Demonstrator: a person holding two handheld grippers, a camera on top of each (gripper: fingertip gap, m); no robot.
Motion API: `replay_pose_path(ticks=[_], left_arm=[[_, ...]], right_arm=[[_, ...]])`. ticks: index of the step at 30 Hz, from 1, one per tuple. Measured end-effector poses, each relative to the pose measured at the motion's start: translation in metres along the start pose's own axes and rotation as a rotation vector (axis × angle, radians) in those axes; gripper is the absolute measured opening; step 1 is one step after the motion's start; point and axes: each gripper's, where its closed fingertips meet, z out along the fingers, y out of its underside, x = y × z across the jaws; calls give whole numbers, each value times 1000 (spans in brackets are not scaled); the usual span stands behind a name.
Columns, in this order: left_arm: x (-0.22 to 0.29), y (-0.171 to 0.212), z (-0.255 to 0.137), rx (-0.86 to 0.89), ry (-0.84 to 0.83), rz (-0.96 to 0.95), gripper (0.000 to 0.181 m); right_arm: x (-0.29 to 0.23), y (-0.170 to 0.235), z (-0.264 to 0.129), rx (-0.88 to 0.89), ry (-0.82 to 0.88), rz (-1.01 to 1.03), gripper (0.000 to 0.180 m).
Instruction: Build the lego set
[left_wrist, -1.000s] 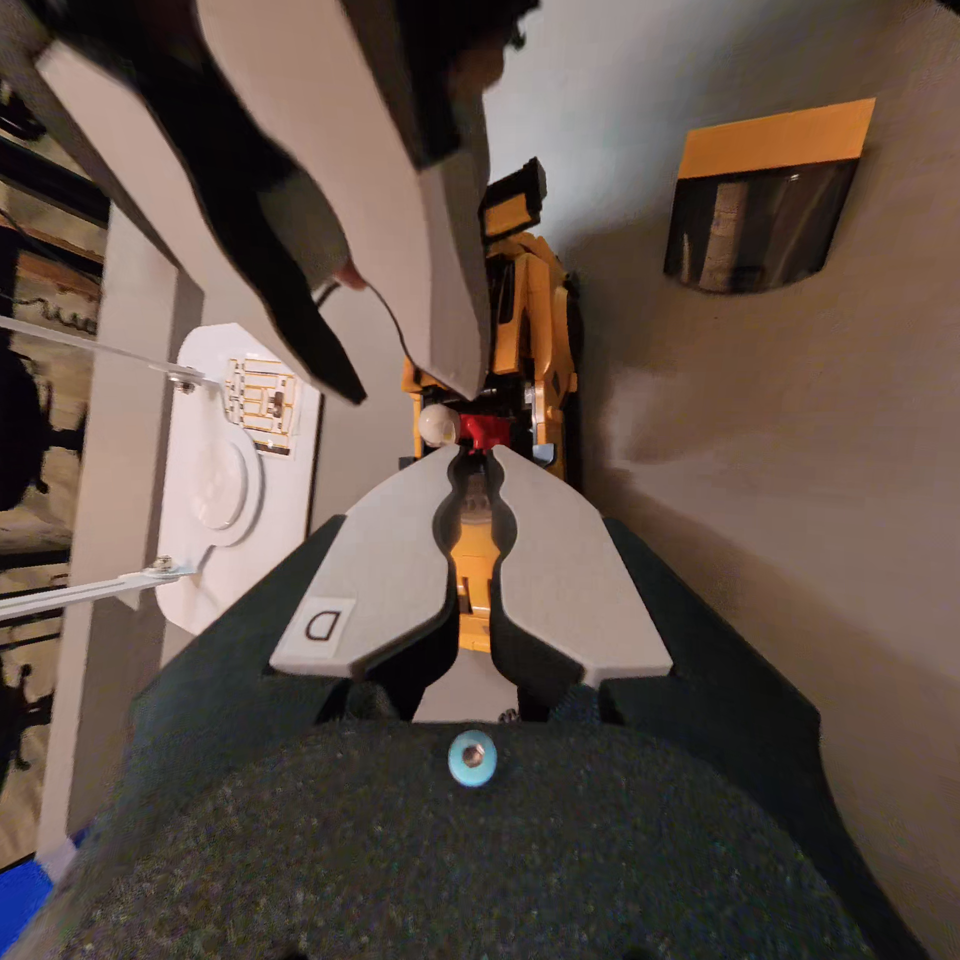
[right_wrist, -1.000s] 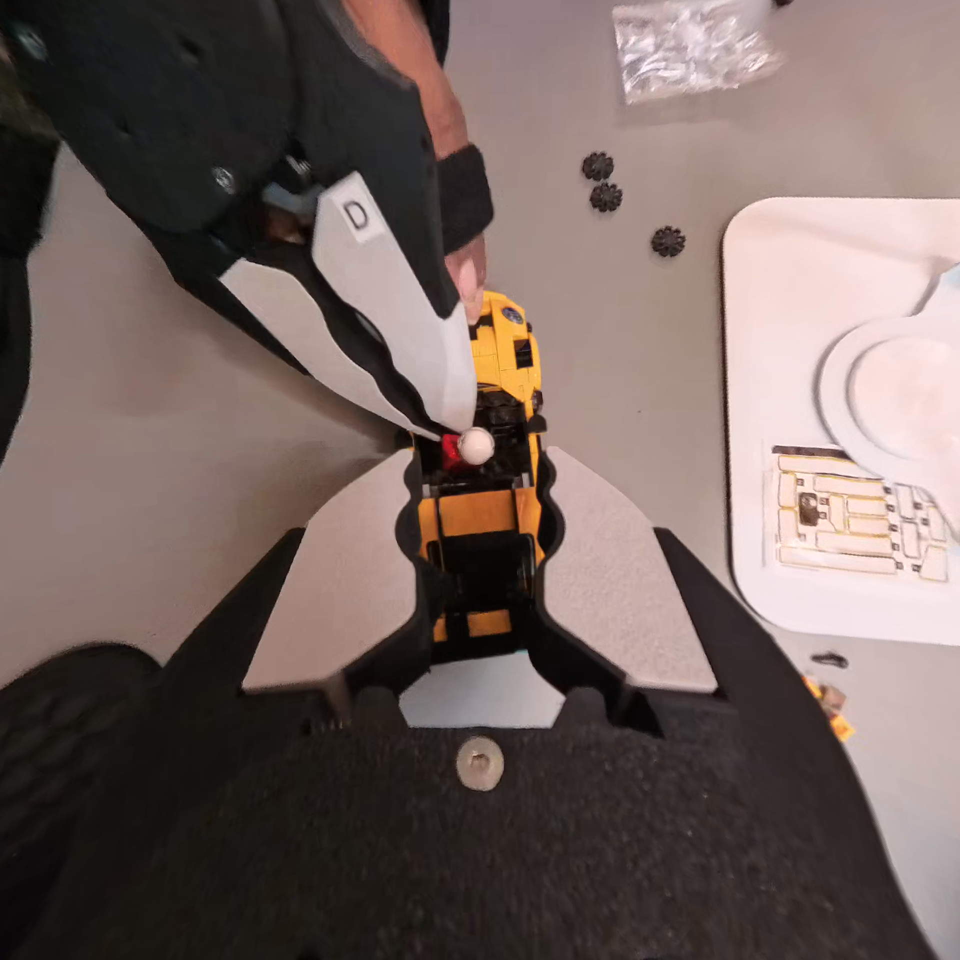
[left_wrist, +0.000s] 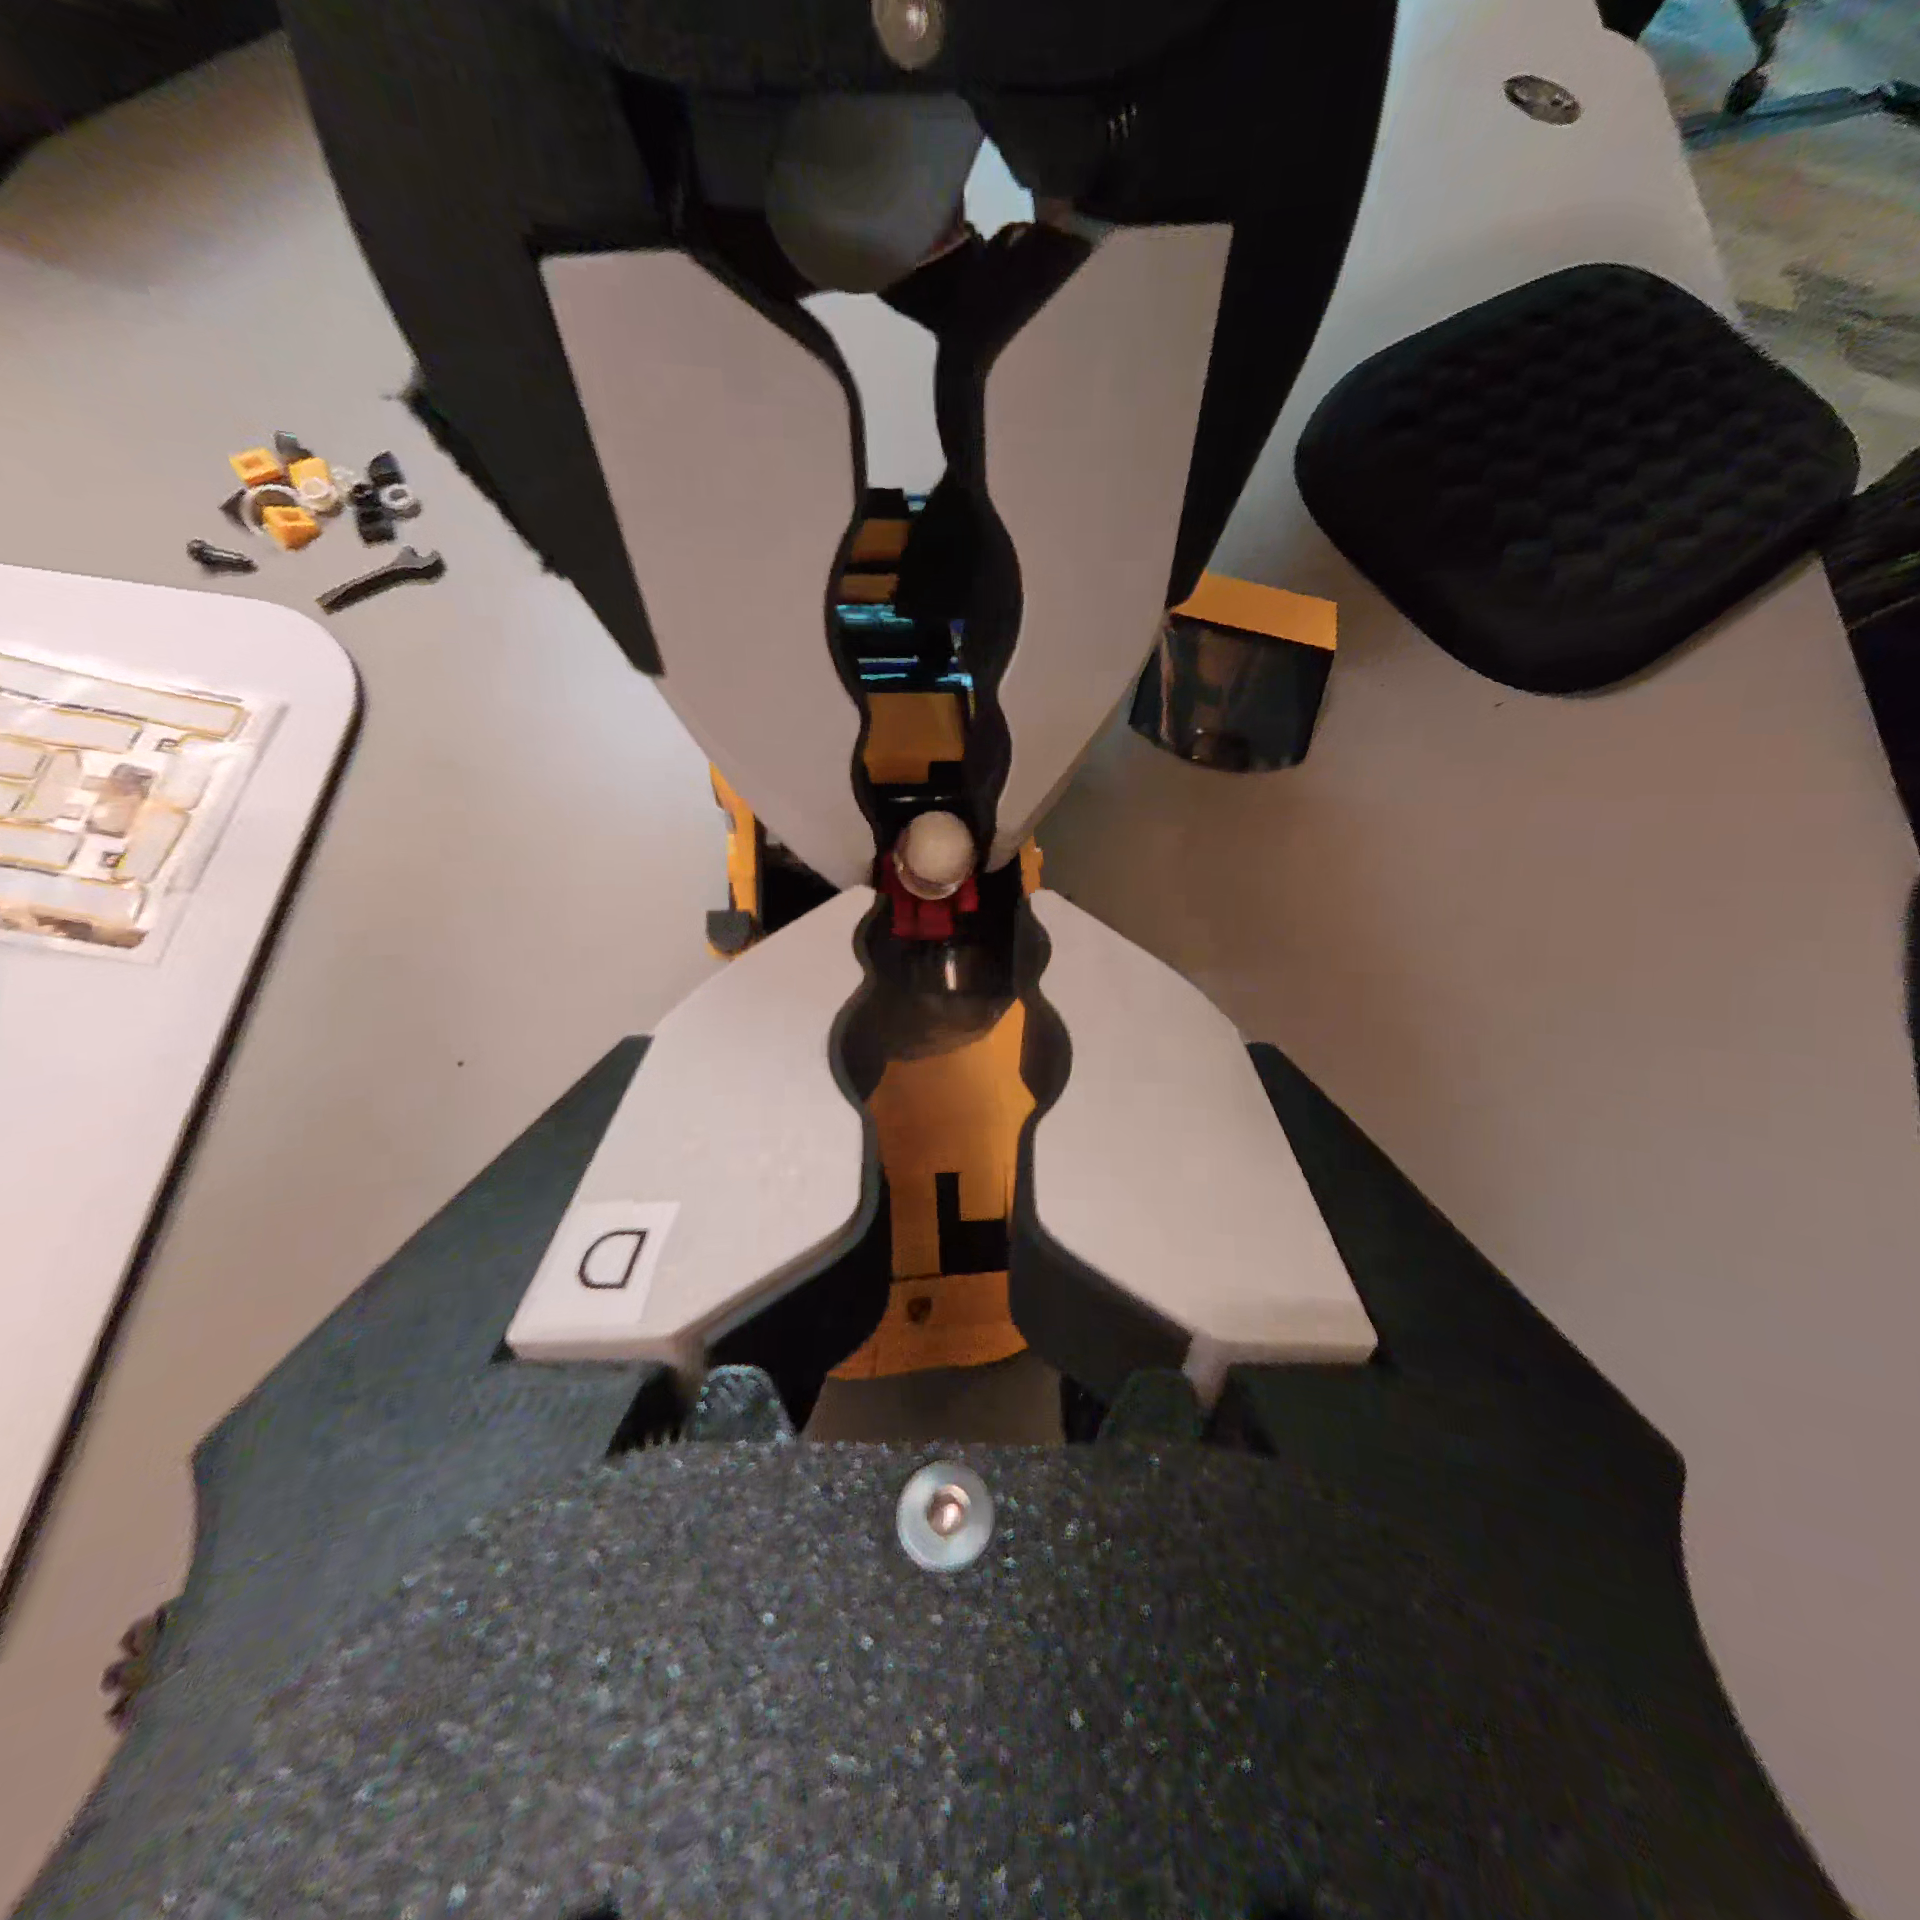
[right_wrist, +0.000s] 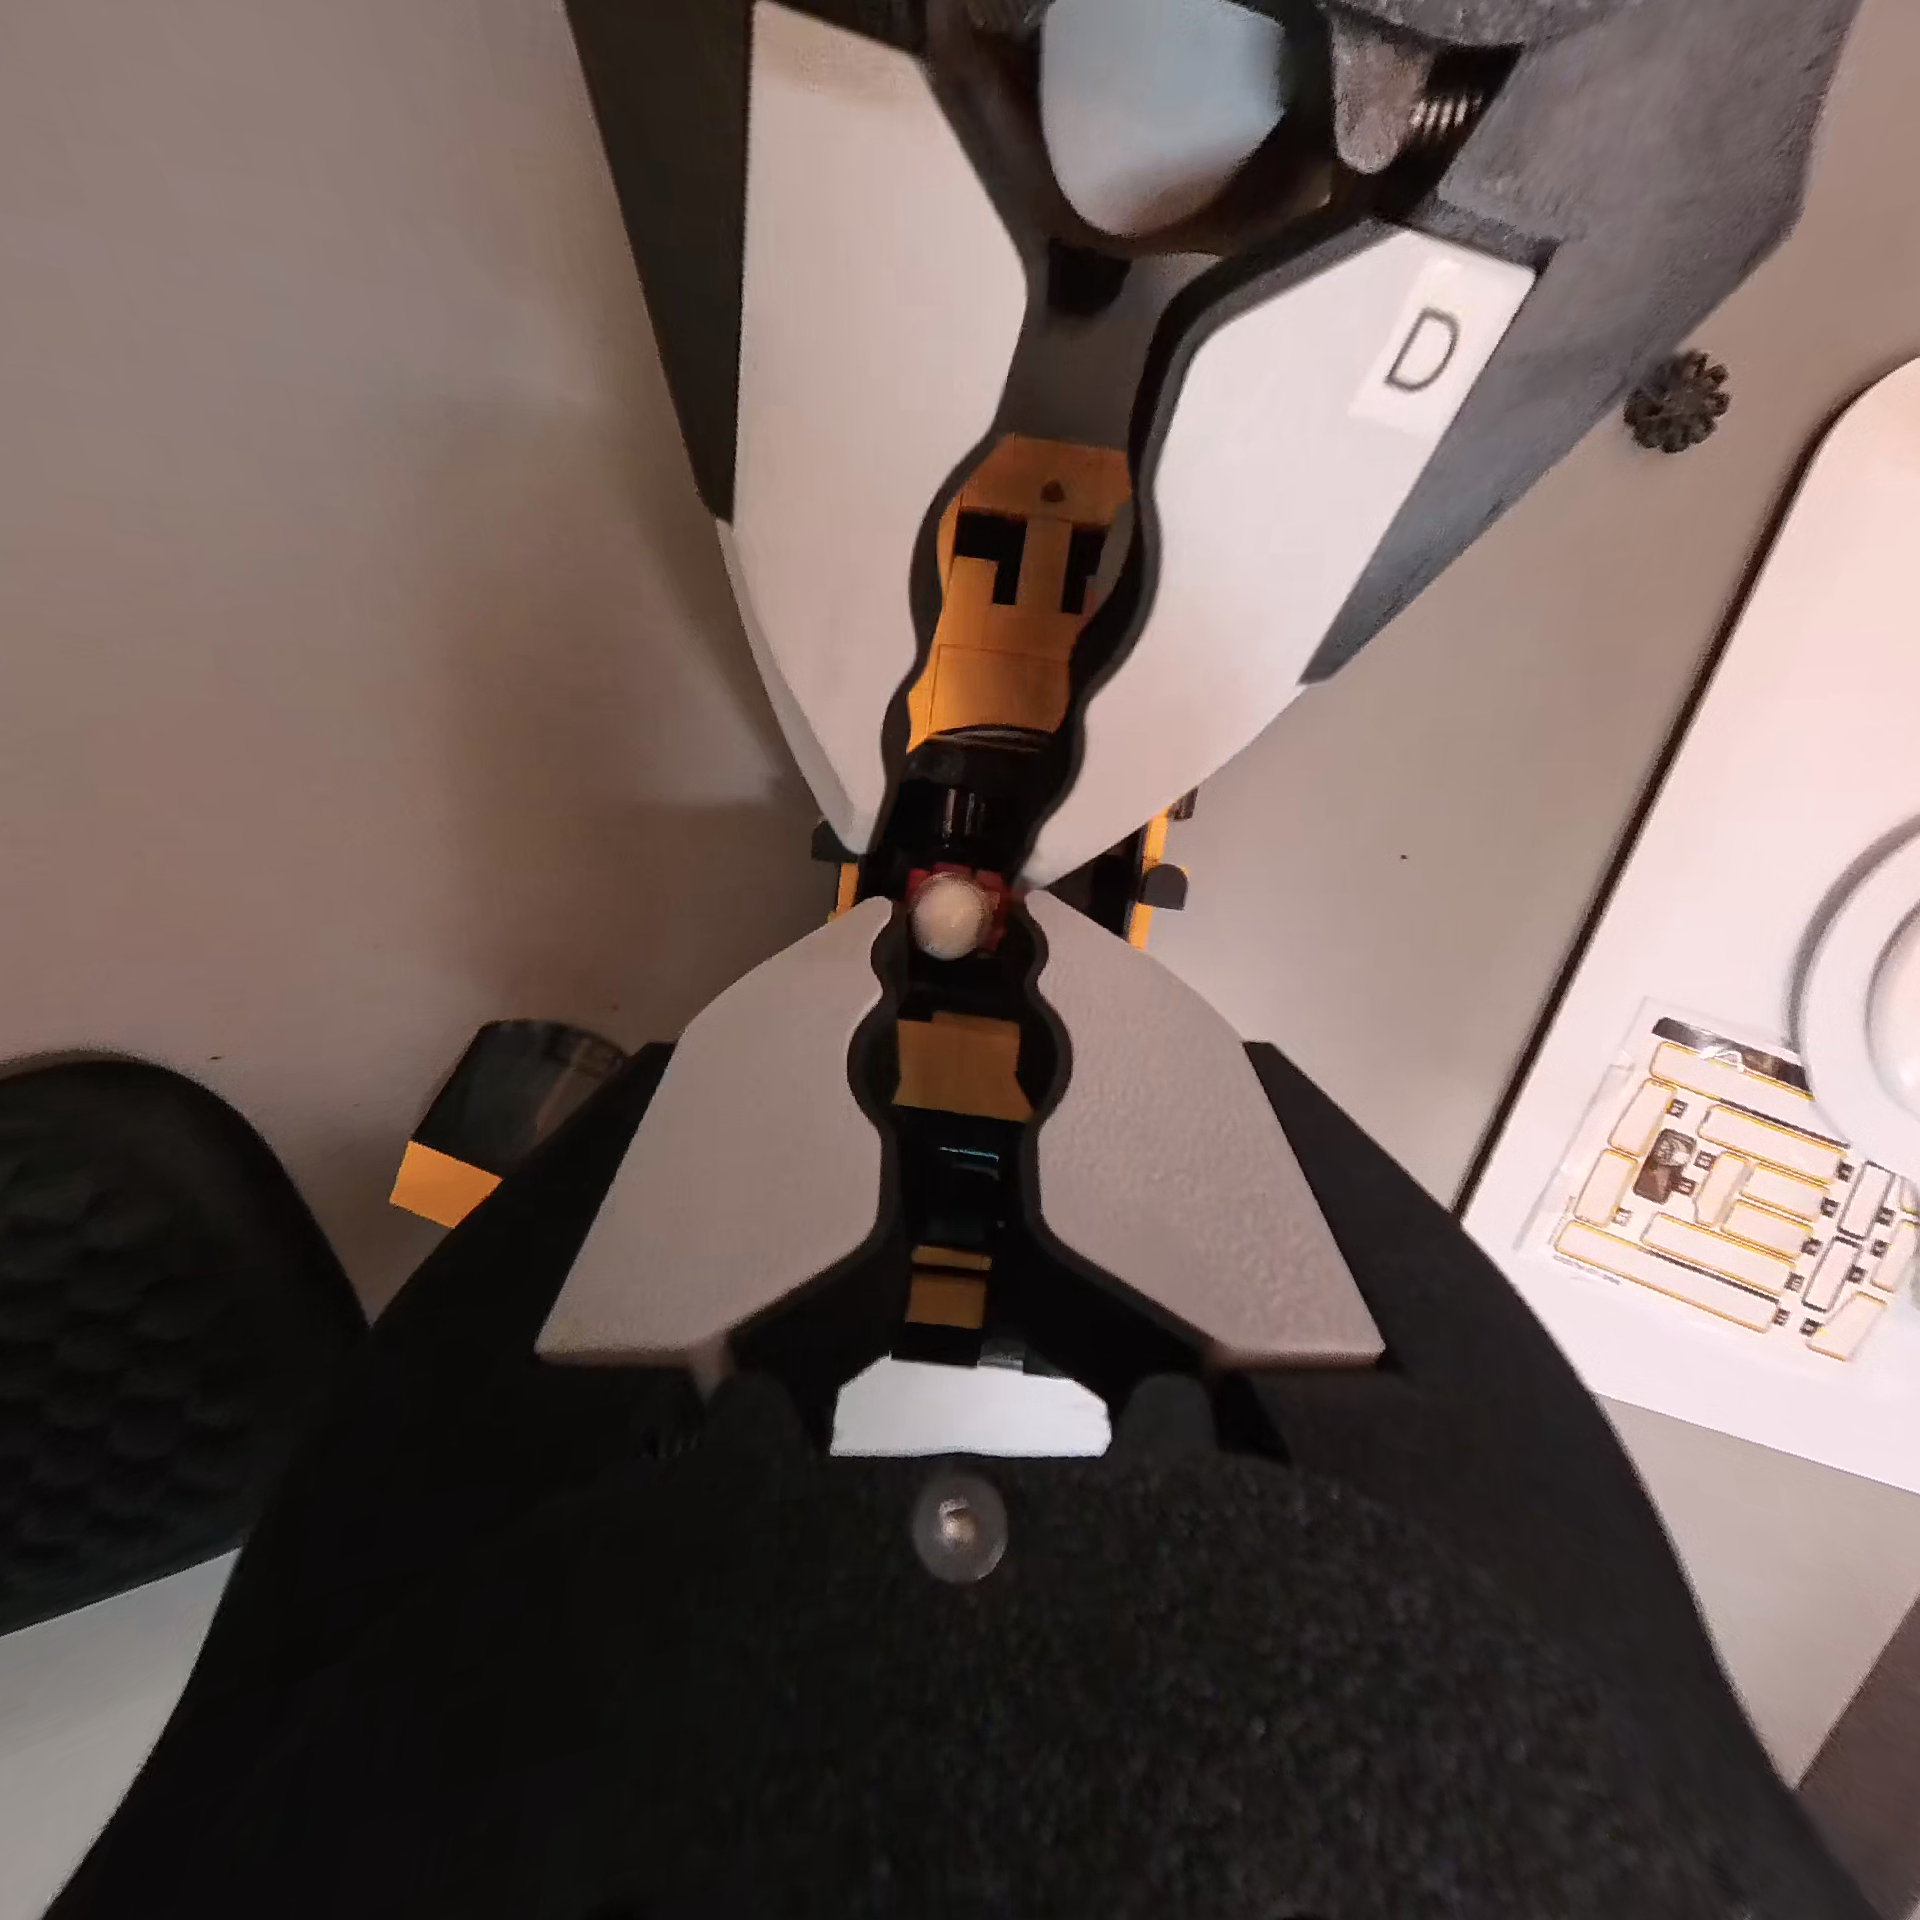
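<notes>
A yellow and black lego car (left_wrist: 940, 1132) lies on the grey table, and it also shows in the right wrist view (right_wrist: 997, 675). A minifigure (left_wrist: 933, 862) with a white head and red body sits in its cockpit. My left gripper (left_wrist: 951, 912) comes over the hood with its jaws a little apart, its tips beside the red body without clearly touching it. My right gripper (right_wrist: 956, 914) comes over the car's other end, its tips closed in on the minifigure (right_wrist: 951, 916). The two grippers meet tip to tip. Both hide most of the car.
A loose yellow and dark clear car piece (left_wrist: 1236, 686) lies beside the car. A black padded rest (left_wrist: 1569, 478) lies near the table edge. A white tray (left_wrist: 301, 665) holds a sticker sheet (left_wrist: 104, 790). Small loose pieces (left_wrist: 312, 499) and a black toothed wheel (right_wrist: 1675, 400) lie on the table. My two grippers' fingertips are within a few centimetres of each other.
The left gripper has rolled level and its jaws have parted slightly. The right gripper has let go of the car's sides, narrowed, and moved forward to the minifigure.
</notes>
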Motion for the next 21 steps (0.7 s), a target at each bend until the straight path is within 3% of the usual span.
replay_pose_path(ticks=[21], left_arm=[[-3, 2, -7, 18, -7, 6, 20]], right_arm=[[0, -2, 1, -61, -62, -13, 14]])
